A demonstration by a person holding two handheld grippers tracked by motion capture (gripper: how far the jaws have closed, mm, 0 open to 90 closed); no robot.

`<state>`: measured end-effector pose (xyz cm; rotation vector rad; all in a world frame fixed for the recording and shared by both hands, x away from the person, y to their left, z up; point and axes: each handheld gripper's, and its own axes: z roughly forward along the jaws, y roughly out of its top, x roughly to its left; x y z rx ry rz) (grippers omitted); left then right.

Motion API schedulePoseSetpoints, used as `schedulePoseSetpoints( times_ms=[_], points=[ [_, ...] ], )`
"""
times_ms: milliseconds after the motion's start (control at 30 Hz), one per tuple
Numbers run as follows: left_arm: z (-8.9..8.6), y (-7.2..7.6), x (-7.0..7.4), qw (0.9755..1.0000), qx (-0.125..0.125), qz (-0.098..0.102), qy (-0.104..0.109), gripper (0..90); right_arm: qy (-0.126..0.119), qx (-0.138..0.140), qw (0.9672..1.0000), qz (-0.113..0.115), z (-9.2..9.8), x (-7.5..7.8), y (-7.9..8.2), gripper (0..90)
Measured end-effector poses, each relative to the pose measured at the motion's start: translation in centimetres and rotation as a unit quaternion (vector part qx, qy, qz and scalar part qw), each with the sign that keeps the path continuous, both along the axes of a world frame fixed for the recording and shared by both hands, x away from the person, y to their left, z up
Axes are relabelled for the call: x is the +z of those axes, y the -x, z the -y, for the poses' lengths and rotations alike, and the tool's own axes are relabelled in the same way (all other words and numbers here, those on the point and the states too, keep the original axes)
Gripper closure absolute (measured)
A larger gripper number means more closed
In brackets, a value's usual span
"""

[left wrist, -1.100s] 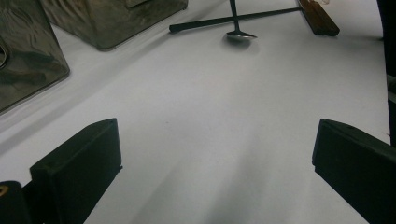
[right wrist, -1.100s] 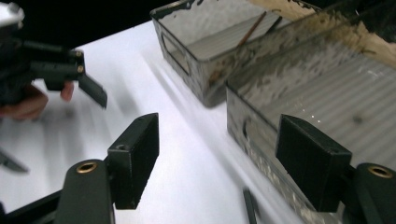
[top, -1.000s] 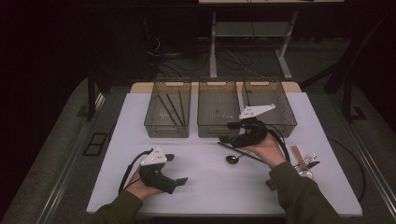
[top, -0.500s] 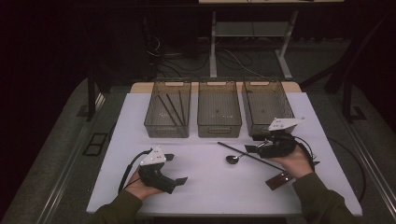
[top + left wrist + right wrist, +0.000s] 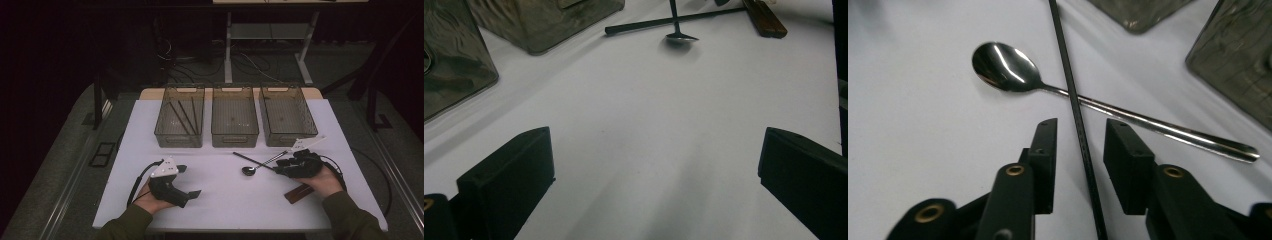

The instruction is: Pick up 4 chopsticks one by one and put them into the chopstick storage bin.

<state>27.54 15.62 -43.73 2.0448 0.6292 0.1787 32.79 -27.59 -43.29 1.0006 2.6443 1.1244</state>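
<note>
A black chopstick (image 5: 250, 160) lies on the white table, crossed over a steel spoon (image 5: 248, 170) whose bowl points left. My right gripper (image 5: 280, 167) is low at the chopstick's right end. In the right gripper view the chopstick (image 5: 1068, 75) runs between the two jaws of that gripper (image 5: 1080, 135). The jaws have just been closing, and a gap still shows on each side of the stick, so it is open. The spoon (image 5: 1005, 67) lies just beyond the fingertips. My left gripper (image 5: 189, 181) rests on the table at the front left, open and empty (image 5: 654, 165).
Three clear grey bins stand in a row at the back: left (image 5: 177, 137), middle (image 5: 235, 140), right (image 5: 280, 140). The left one holds black chopsticks (image 5: 182, 116). A brown flat piece (image 5: 299, 192) lies by the right hand.
My right gripper moved right and down from in front of the bins to the chopstick's end, and its jaws narrowed around the stick. The left gripper stayed still.
</note>
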Motion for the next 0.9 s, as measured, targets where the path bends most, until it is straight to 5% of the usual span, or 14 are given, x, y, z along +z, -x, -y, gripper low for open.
schedulePoseSetpoints(
  times_ms=[900],
  points=[
    [0.1, 0.0, 0.0, 1.0000, 0.000, -0.001, -0.001, 0.7, 0.049, 0.025, 0.9982, 0.025, -0.9, -1.4, -0.4, 84.4]
  ],
)
